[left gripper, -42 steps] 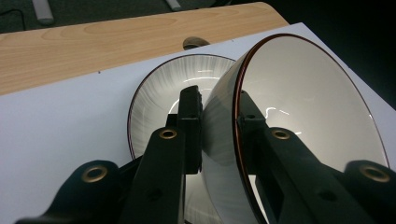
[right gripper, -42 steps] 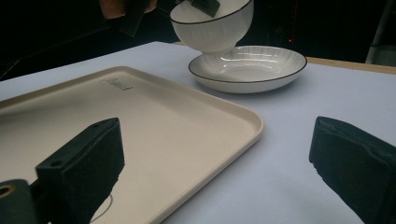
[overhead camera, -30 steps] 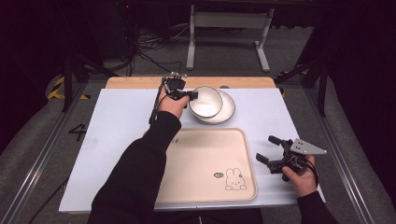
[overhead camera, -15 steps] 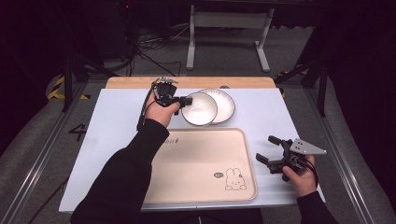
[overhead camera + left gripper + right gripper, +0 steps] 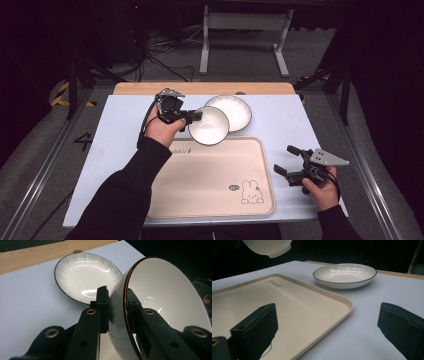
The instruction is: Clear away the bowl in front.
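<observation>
My left gripper [image 5: 192, 117] is shut on the rim of a white bowl [image 5: 209, 125] with a dark edge, holding it in the air over the far edge of the beige tray [image 5: 200, 195]. In the left gripper view its jaws pinch the bowl's wall [image 5: 120, 312], one jaw inside and one outside. A white ribbed plate [image 5: 235, 110] lies on the table behind the bowl, and it shows too as the plate [image 5: 85, 277] and the plate [image 5: 345, 275]. My right gripper [image 5: 289, 161] rests open at the tray's right side, nothing between its jaws.
The tray [image 5: 287, 305] carries a small rabbit drawing [image 5: 250, 192] near its front right corner. A wooden strip [image 5: 200, 88] runs along the table's far edge. Cables and a metal stand [image 5: 240, 30] sit on the floor beyond.
My left gripper has lifted the bowl off the plate and carried it nearer and to the left, over the tray's far edge. The right gripper has stayed still.
</observation>
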Available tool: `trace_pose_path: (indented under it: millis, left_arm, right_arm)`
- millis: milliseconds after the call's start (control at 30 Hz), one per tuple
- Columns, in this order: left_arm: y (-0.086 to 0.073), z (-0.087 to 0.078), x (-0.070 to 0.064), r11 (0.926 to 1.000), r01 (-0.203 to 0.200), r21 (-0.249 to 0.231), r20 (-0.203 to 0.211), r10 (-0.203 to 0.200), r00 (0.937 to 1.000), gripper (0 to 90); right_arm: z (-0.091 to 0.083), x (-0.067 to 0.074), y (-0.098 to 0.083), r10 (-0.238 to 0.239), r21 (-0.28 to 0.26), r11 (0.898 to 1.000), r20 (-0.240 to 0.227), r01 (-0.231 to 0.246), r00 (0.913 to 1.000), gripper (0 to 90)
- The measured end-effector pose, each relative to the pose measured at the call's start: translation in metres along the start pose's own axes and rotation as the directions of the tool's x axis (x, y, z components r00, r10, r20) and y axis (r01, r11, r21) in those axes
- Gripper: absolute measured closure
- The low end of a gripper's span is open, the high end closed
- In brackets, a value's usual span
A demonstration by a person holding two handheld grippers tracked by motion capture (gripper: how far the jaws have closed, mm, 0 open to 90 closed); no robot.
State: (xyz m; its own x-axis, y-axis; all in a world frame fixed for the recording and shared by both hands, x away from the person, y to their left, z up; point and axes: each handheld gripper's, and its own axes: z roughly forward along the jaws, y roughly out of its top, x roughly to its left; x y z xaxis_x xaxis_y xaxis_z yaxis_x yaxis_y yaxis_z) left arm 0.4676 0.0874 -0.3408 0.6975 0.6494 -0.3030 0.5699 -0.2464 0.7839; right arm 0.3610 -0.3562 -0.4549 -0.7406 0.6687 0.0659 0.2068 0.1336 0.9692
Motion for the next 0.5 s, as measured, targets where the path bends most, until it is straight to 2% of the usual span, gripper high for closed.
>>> trace_pose_path:
  millis: [200,367,500]
  left_arm:
    - [-0.005,-0.008,-0.004,0.9996,-0.023,0.017,0.033,0.023,0.9992,78.5]
    - [-0.008,-0.011,-0.006,0.9993,-0.020,0.031,0.052,0.019,0.9985,78.7]
    - [-0.012,-0.011,-0.007,0.9970,-0.036,0.069,0.077,0.031,0.9966,78.8]
  right_arm:
    - [0.000,0.000,0.000,0.000,0.002,1.000,0.001,0.000,1.0000,3.5]
    - [0.000,0.000,0.000,-0.001,0.003,1.000,0.002,0.001,1.0000,3.5]
    - [0.000,0.000,0.000,0.000,0.002,1.000,0.000,0.000,1.0000,3.5]
